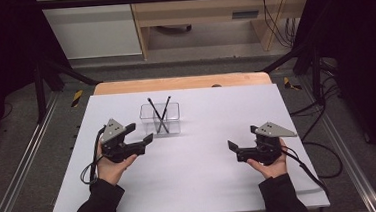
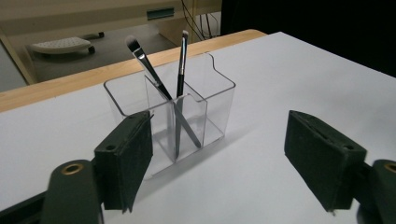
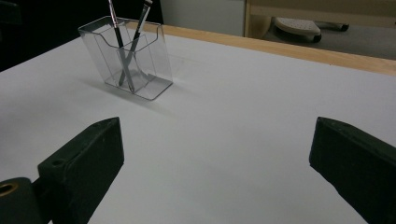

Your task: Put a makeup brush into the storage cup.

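Standing on the white table (image 1: 191, 186) toward its far middle: clear, glossy, square-walled plastic holder (image 1: 160, 119), holding two slim dark makeup brushes (image 2: 180, 93), long axes leaning and crossing, bristle tips pointing up. Hovering just beside it, left gripper (image 1: 139, 133), matte black jaws spread, gripping nothing. Resting well apart, right gripper (image 1: 234, 142), likewise spread and gripping nothing. Brush tips being cut off in the right gripper view.

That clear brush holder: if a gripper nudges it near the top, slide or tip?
The holder looks like thin clear plastic, so probably light; it would likely slide on the smooth white table. Its base looks fairly wide for its height, but the two brushes lean above the rim, so a high push may tip it. The glossy walls are probably slippery.
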Demonstrator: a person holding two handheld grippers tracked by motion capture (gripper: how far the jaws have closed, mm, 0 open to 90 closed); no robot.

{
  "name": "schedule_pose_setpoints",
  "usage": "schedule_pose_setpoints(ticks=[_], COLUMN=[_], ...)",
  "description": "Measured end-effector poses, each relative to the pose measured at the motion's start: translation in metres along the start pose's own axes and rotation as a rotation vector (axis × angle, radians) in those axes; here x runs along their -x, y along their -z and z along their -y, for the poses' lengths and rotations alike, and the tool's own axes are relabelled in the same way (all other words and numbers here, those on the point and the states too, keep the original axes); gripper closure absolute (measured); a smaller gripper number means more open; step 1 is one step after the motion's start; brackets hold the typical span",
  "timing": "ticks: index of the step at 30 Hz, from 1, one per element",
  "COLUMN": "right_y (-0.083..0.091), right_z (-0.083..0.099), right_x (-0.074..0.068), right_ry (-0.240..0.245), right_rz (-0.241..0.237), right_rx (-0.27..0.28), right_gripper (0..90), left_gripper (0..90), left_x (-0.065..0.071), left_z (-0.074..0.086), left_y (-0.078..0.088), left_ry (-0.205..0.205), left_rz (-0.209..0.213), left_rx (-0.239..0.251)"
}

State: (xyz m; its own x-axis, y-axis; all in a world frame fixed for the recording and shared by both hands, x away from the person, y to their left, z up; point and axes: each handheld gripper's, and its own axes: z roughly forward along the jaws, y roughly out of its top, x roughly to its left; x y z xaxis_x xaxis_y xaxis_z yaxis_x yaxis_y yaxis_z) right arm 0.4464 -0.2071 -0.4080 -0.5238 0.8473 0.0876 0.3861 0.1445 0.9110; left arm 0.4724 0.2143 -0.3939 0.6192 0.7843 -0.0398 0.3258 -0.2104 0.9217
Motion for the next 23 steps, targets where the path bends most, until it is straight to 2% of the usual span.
schedule_pose_setpoints(ticks=[4, 14, 19, 23], right_y=[0.0, 0.003, 0.002, 0.003], right_z=[0.001, 0.003, 0.005, 0.006], right_x=[0.0, 0.003, 0.004, 0.007], right_ry=[-0.003, -0.006, -0.008, -0.029], right_rz=[0.002, -0.004, -0.002, -0.003], right_rx=[-0.001, -0.016, -0.028, -0.019], right_gripper=[3.5, 3.6, 3.8, 4.9], left_gripper=[16.9, 11.8, 10.7, 9.4], left_x=[-0.002, -0.005, -0.007, -0.012], left_z=[0.008, 0.029, 0.035, 0.04], left_y=[0.005, 0.021, 0.021, 0.021], left_ry=[0.007, 0.022, 0.017, 0.026], left_rz=[-0.011, -0.018, -0.029, -0.039], left_rx=[-0.006, -0.002, -0.004, -0.021])
